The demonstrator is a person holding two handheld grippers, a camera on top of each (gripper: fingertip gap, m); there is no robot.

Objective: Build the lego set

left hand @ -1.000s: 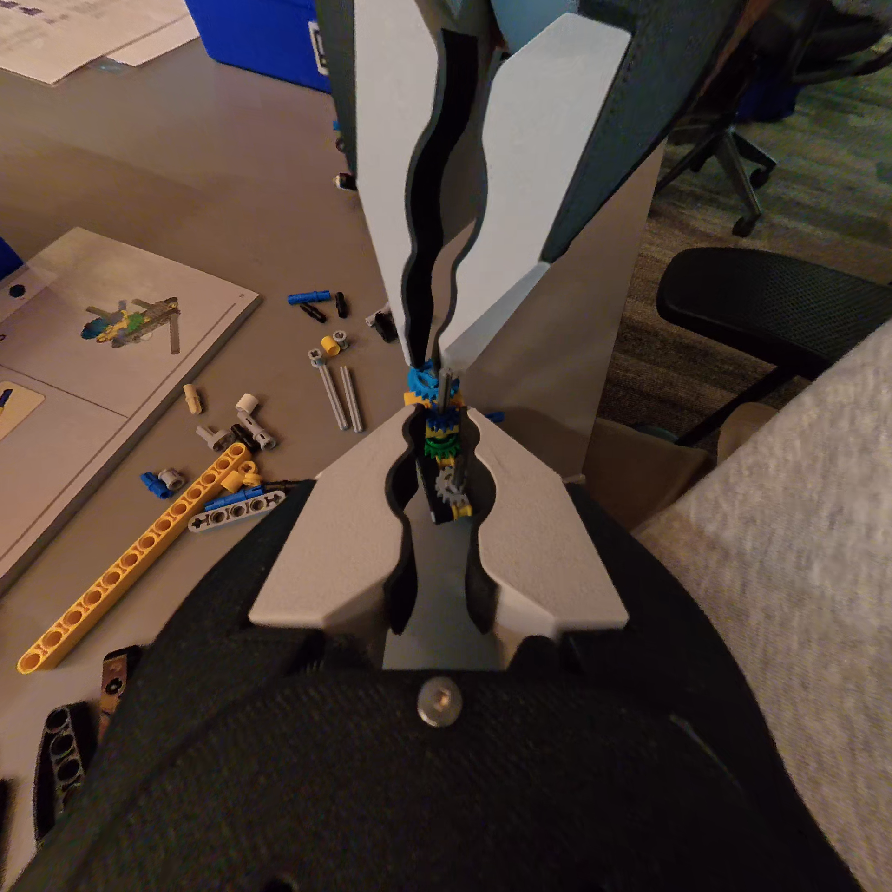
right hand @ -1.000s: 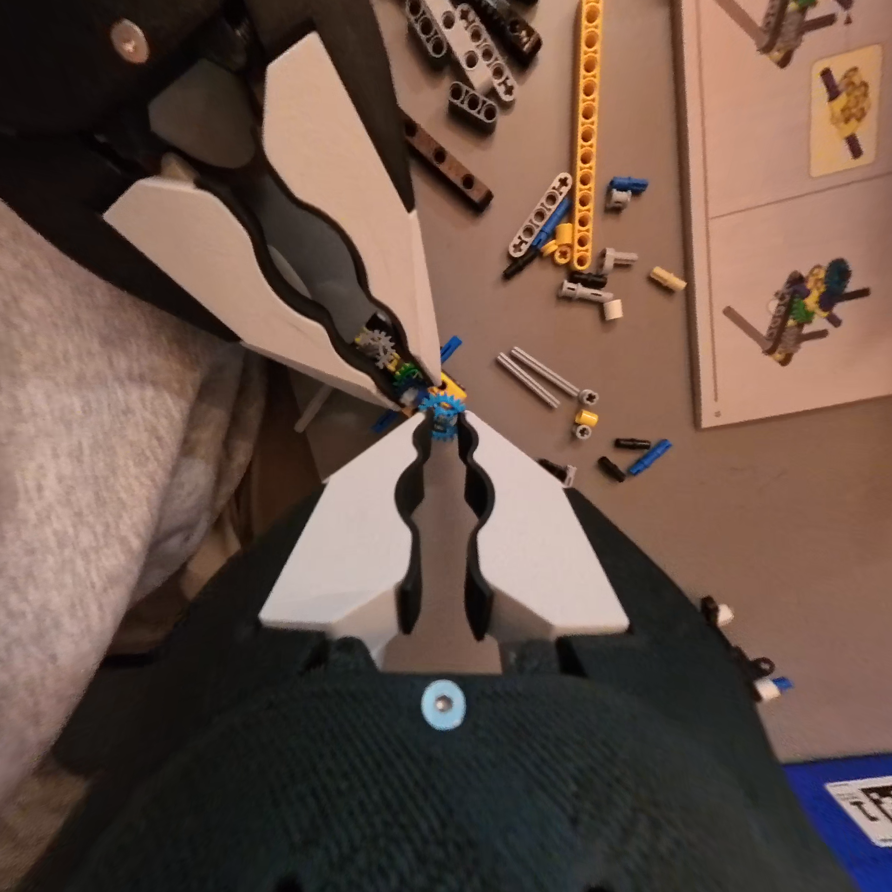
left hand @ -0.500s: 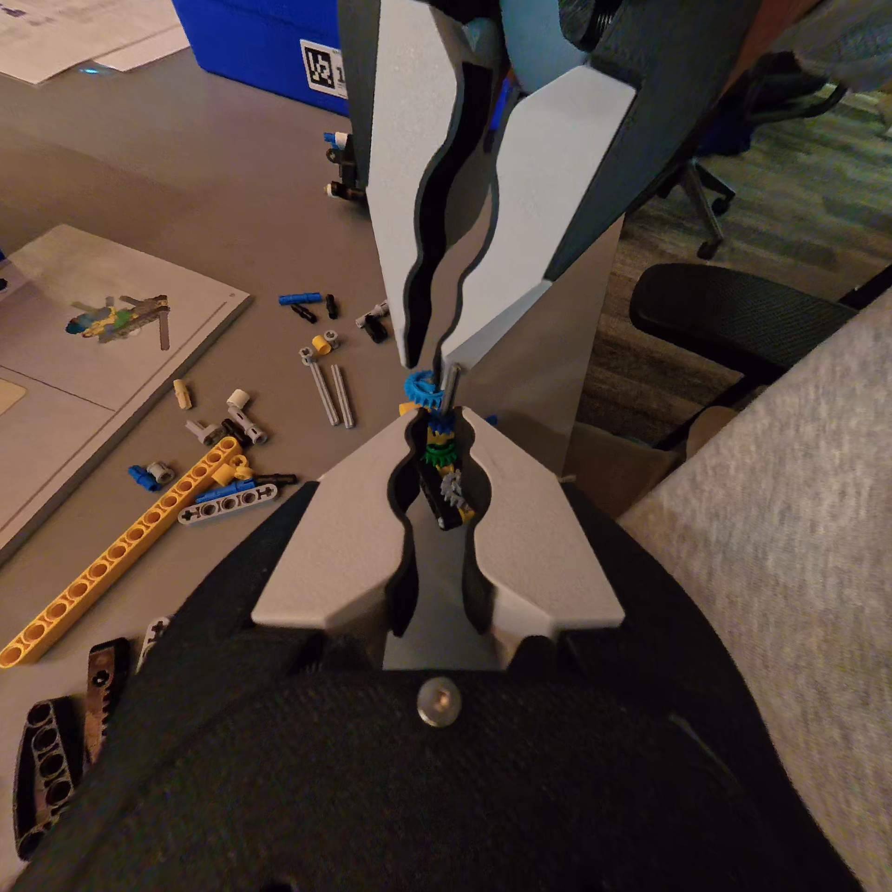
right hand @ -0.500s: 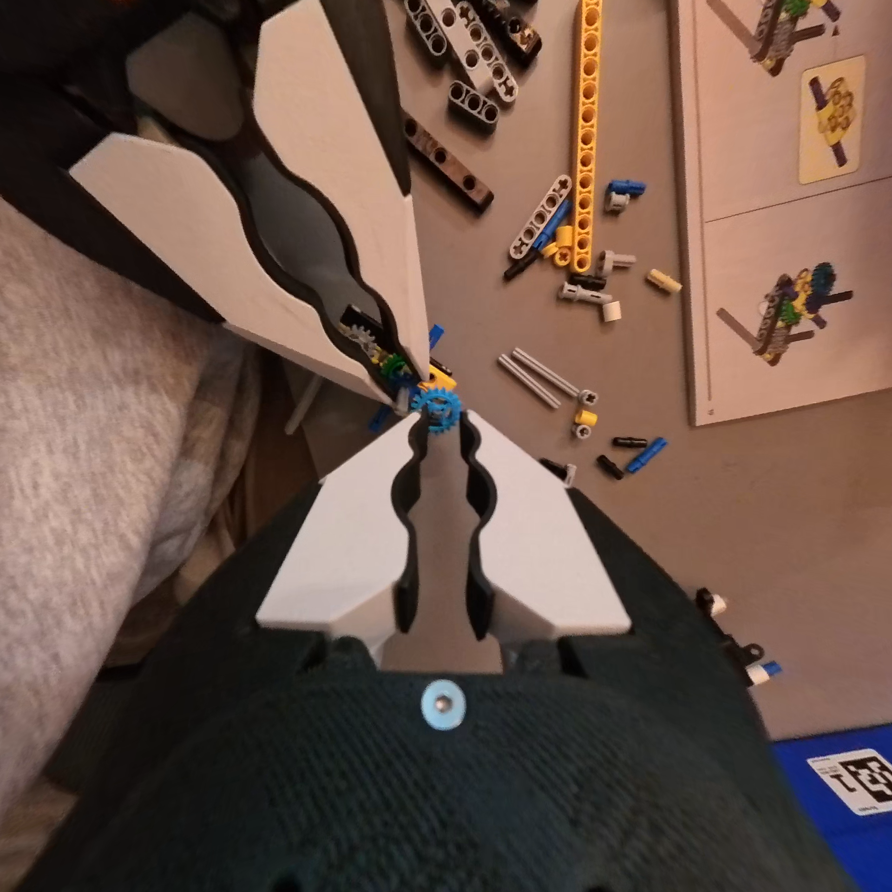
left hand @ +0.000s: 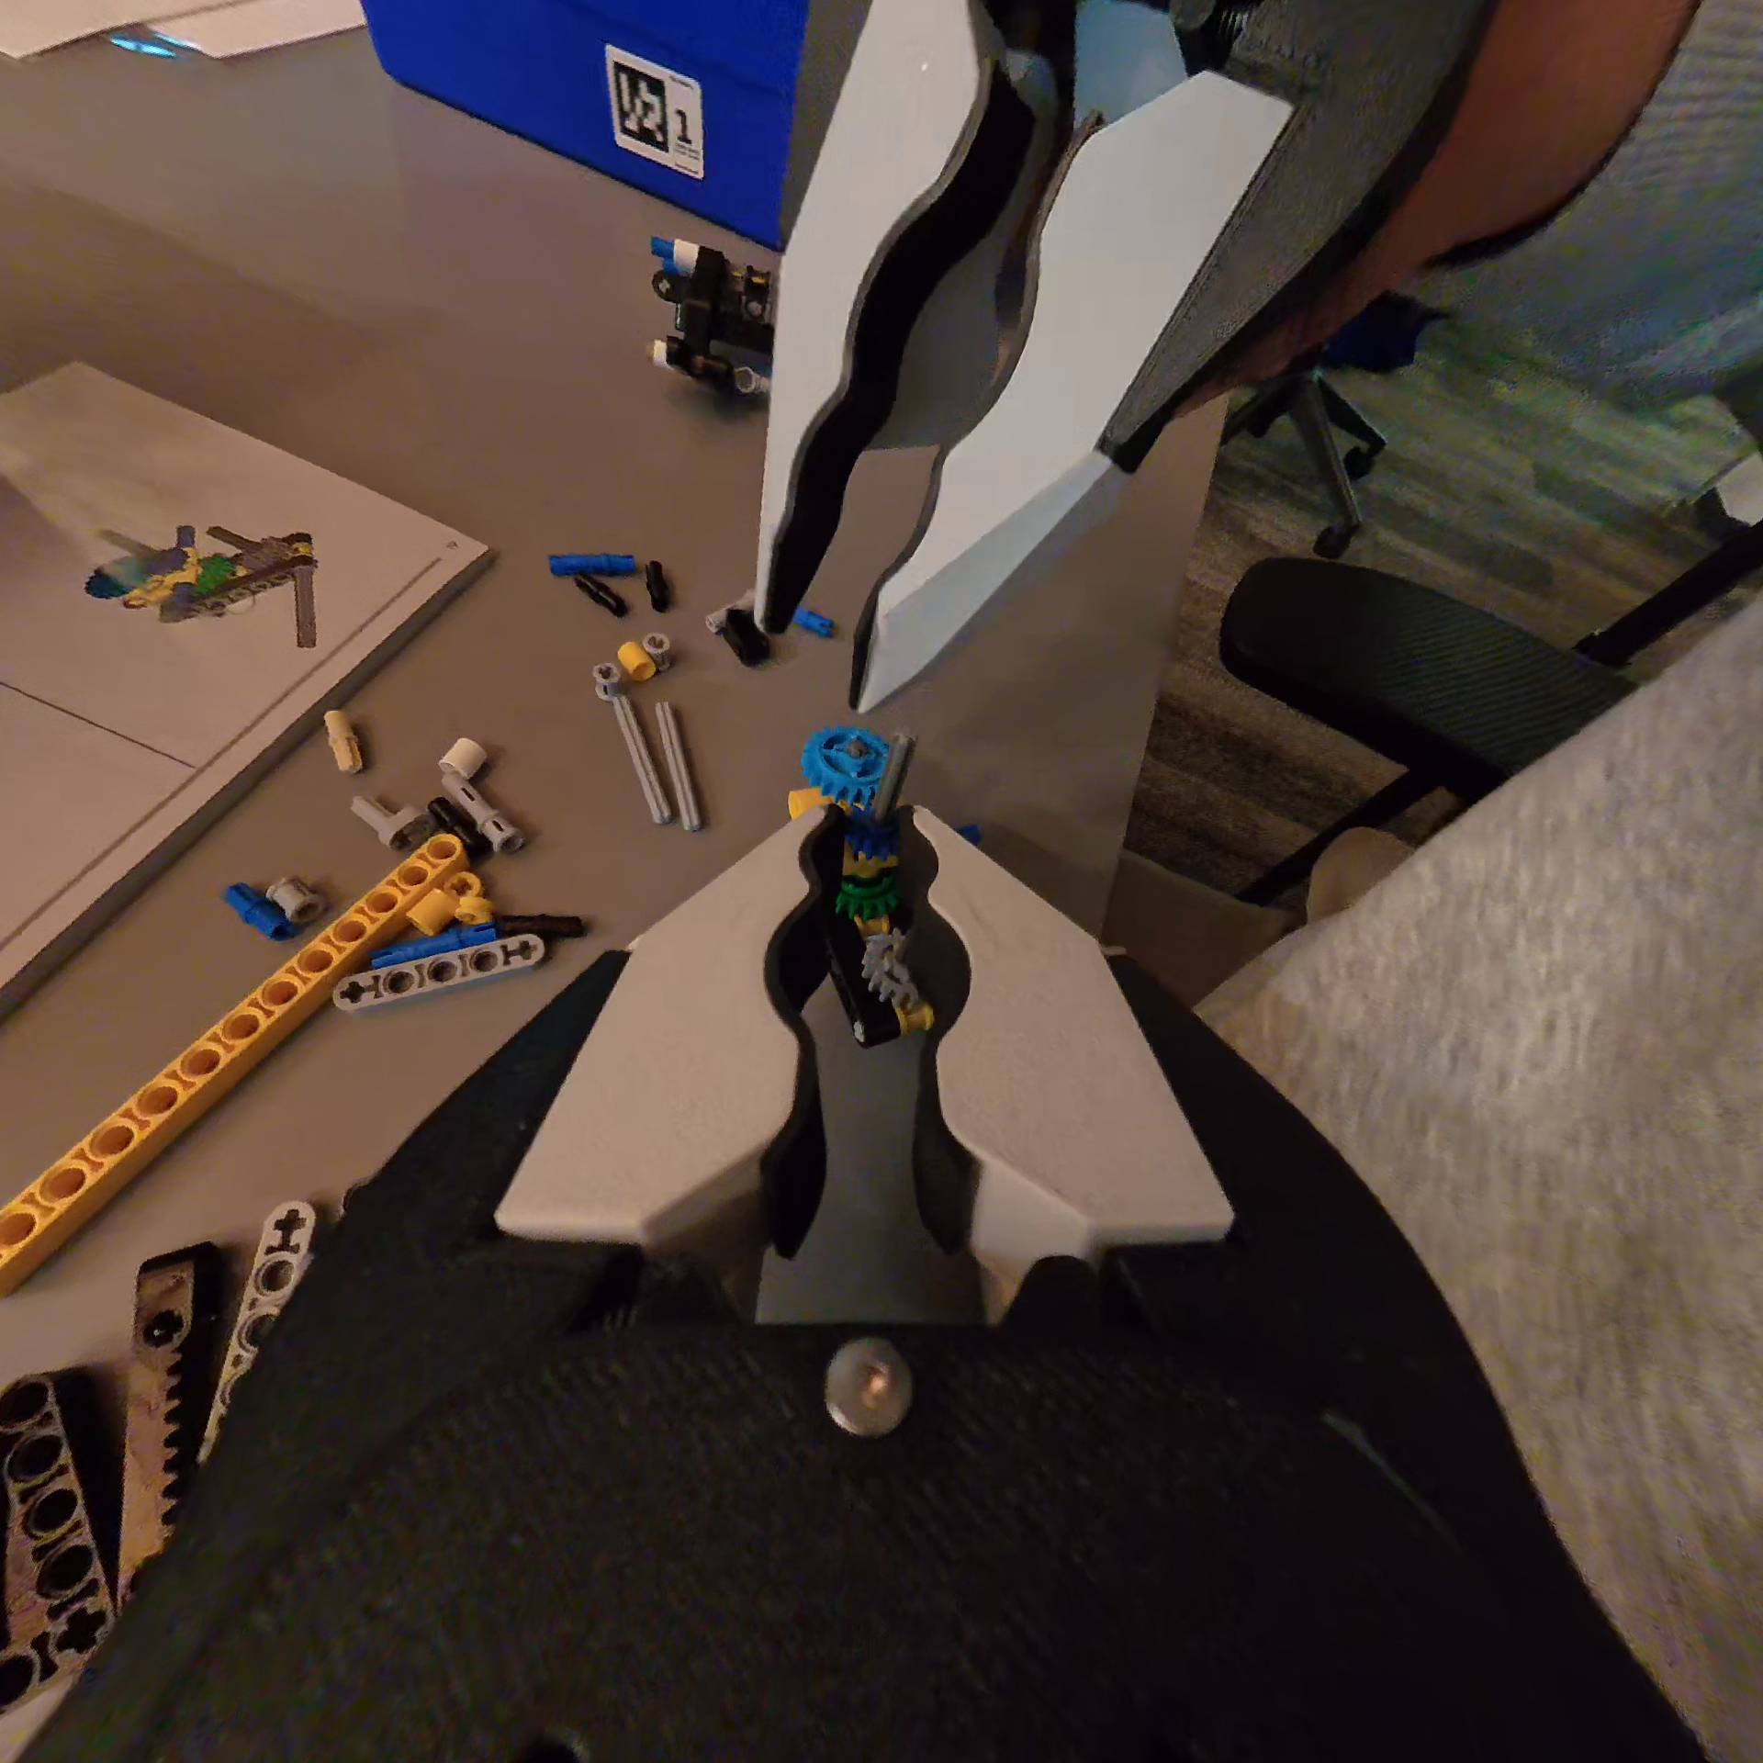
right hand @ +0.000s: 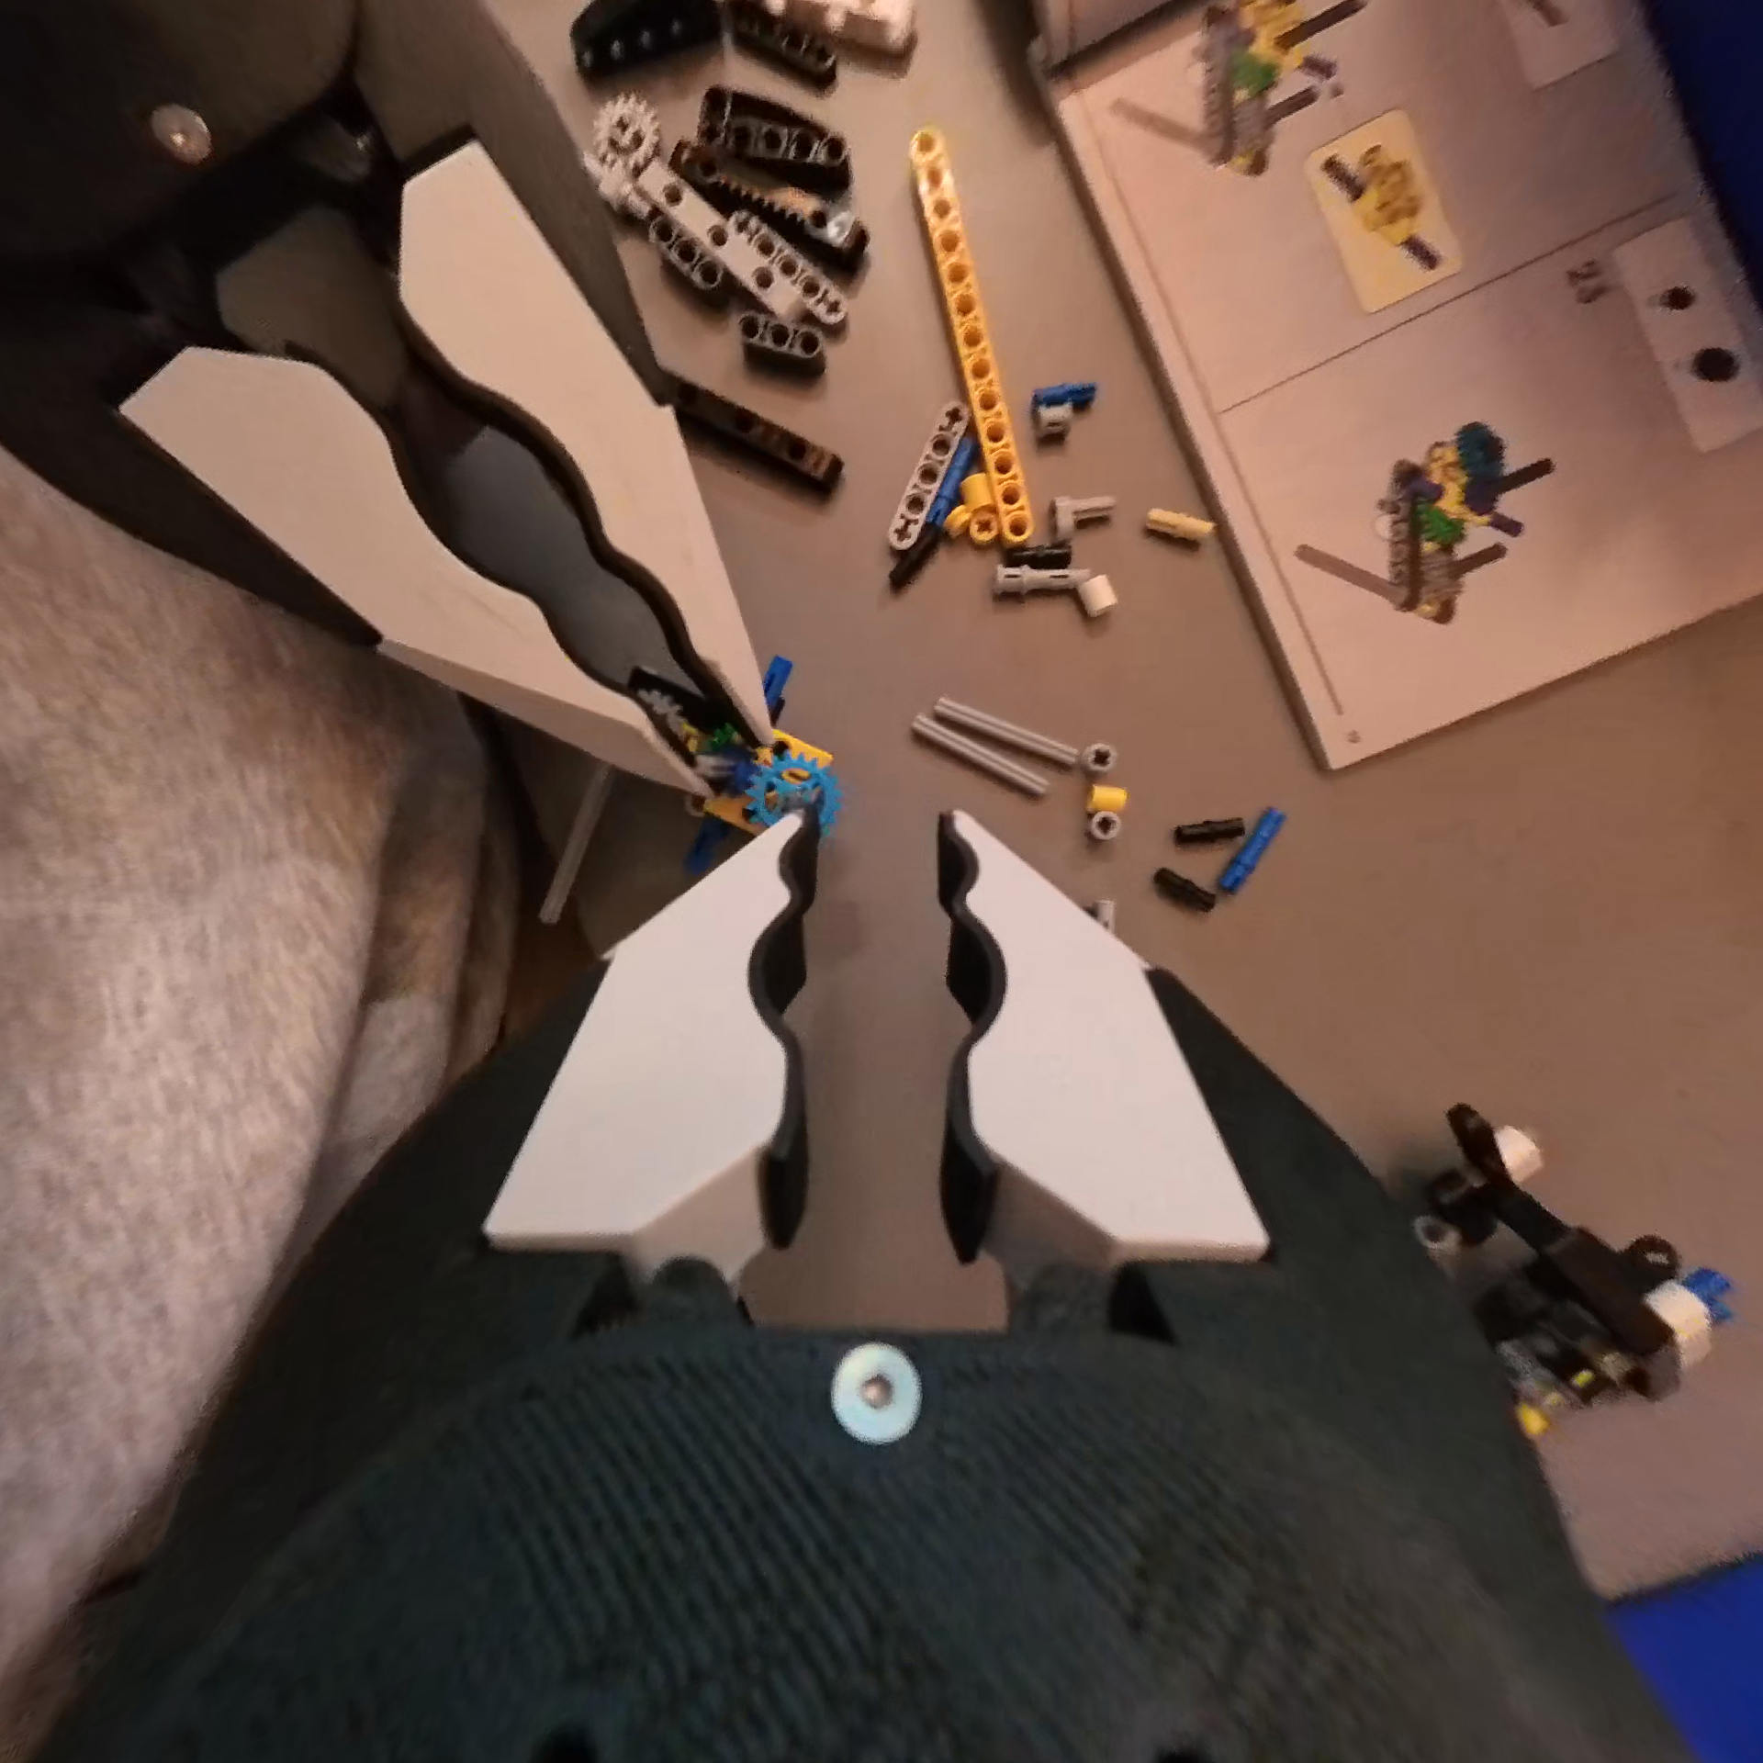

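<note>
My left gripper [left hand: 863, 822] is shut on a small gear assembly [left hand: 873, 940]: a black beam with green, grey and dark blue gears. A light blue gear [left hand: 838, 763] sits on its top end beside a grey axle. My right gripper [right hand: 876, 825] is open and empty, with its left fingertip just beside the light blue gear [right hand: 794, 787]. In the left wrist view the right gripper [left hand: 820, 663] hangs a little above the assembly, apart from it. In the right wrist view the left gripper [right hand: 735, 763] comes in from the upper left.
On the grey table lie a long yellow beam [left hand: 219, 1030], two grey axles [left hand: 658, 763], small pins, black and grey beams [right hand: 754, 219] and an open instruction booklet [right hand: 1431, 382]. A black sub-assembly [left hand: 711, 315] stands near a blue box [left hand: 572, 86]. An office chair [left hand: 1412, 658] is beyond the table edge. Left and right tips are no more than a few centimetres apart.
My right gripper has let go of the light blue gear, opened, and drawn back from the assembly. The gear stays on the assembly in my left gripper.
</note>
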